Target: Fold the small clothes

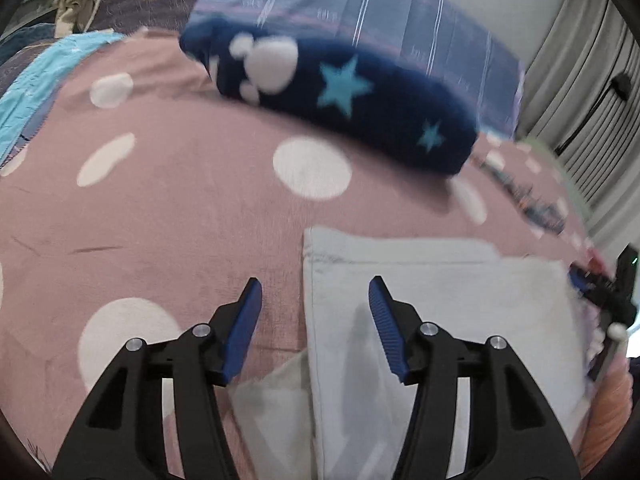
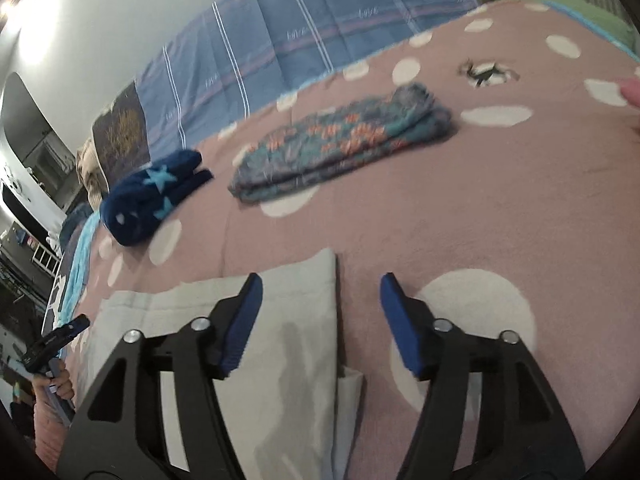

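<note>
A pale grey folded garment (image 1: 440, 300) (image 2: 296, 304) lies flat on the pink dotted blanket (image 1: 168, 220) (image 2: 500, 208). In the left wrist view my left gripper (image 1: 315, 280) hovers open over the garment's left edge, which runs between the fingers without touching the pads. In the right wrist view my right gripper (image 2: 321, 276) is open too and straddles the garment's right edge, one finger over the cloth and one over the blanket. Neither gripper holds anything.
A rolled navy garment with blue stars (image 1: 360, 96) (image 2: 152, 200) and a folded floral garment (image 2: 340, 144) lie farther back on the blanket. A blue striped sheet (image 1: 360, 8) (image 2: 300, 28) lies behind them. Curtains (image 1: 580, 80) hang at the right.
</note>
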A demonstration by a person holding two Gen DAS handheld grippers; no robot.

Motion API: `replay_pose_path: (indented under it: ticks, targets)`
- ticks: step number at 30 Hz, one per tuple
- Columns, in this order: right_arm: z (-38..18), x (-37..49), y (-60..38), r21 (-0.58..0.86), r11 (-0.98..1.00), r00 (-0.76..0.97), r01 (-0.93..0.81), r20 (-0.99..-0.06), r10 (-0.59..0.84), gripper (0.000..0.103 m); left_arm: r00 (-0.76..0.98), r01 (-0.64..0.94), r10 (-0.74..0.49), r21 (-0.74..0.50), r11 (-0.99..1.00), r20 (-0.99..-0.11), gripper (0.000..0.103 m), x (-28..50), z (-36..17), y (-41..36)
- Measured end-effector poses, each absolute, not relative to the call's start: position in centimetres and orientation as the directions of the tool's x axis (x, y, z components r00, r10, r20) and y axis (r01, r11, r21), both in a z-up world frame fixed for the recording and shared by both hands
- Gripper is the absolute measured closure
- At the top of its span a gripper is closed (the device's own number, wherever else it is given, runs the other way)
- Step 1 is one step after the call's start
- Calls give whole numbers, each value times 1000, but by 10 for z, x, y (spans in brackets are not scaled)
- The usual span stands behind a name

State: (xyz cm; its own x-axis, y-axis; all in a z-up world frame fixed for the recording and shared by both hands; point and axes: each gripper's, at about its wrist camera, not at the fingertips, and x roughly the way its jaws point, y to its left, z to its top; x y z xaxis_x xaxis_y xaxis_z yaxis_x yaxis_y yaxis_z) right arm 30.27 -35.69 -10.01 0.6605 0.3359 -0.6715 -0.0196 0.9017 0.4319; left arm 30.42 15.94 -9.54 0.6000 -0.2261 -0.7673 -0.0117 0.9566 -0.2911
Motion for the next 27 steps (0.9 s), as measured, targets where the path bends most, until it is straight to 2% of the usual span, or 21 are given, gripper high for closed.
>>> replay_pose_path:
  ticks: [1, 2, 3, 4, 5, 10, 13, 15, 17, 18, 20, 21, 23, 25, 27]
  targets:
    - [-101, 307, -354, 432, 901, 653, -26, -675, 343, 38, 592, -7, -236, -298, 955, -770, 95, 310, -98, 157]
    - [-100, 311, -349, 424, 904, 646, -50, -677, 353, 43, 580, -1, -263, -323, 946, -771, 102, 315, -100, 156]
    - [-98, 312, -346, 418, 905, 641, -76, -675, 365, 77, 590, -10, -264, -334, 943, -763, 102, 313, -98, 157]
    - [-95, 312, -341, 412, 906, 635, -97, -675, 375, 98, 621, -10, -256, -335, 942, -741, 102, 309, -90, 157]
    - [-88, 307, -339, 407, 907, 654, -104, -660, 371, 99, 644, -1, -251, -329, 944, -722, 102, 304, -81, 156]
    - [-36, 272, -348, 470, 859, 764, -203, -473, 440, 99, 750, 44, -230, -300, 953, -620, 102, 266, -30, 160]
    - [-36, 287, -345, 436, 880, 764, -188, -498, 410, 97, 755, 20, -155, -214, 977, -637, 102, 273, -32, 158]
    - [-62, 312, -340, 414, 900, 709, -137, -594, 381, 94, 723, 1, -119, -172, 985, -680, 99, 285, -46, 158]
    - [-85, 324, -339, 356, 933, 662, -59, -686, 304, 90, 680, -19, -97, -149, 989, -727, 84, 293, -65, 159]
    - [-95, 322, -339, 320, 947, 646, -11, -721, 251, 89, 662, -29, -100, -159, 987, -743, 80, 291, -71, 161]
    - [-97, 307, -346, 337, 942, 660, 2, -708, 252, 87, 657, -29, -131, -199, 980, -742, 70, 275, -73, 168]
    - [-93, 289, -352, 351, 936, 673, -6, -692, 264, 82, 665, -20, -139, -203, 979, -734, 67, 258, -69, 170]
    - [-85, 263, -358, 343, 939, 689, -21, -676, 262, 73, 683, -15, -146, -214, 977, -716, 53, 228, -63, 174]
    - [-78, 229, -361, 312, 949, 693, -49, -673, 257, 69, 688, -6, -183, -258, 966, -702, 46, 192, -59, 177]
    - [-78, 191, -360, 291, 953, 691, -82, -672, 265, 67, 675, 12, -229, -299, 954, -702, 46, 162, -62, 174]
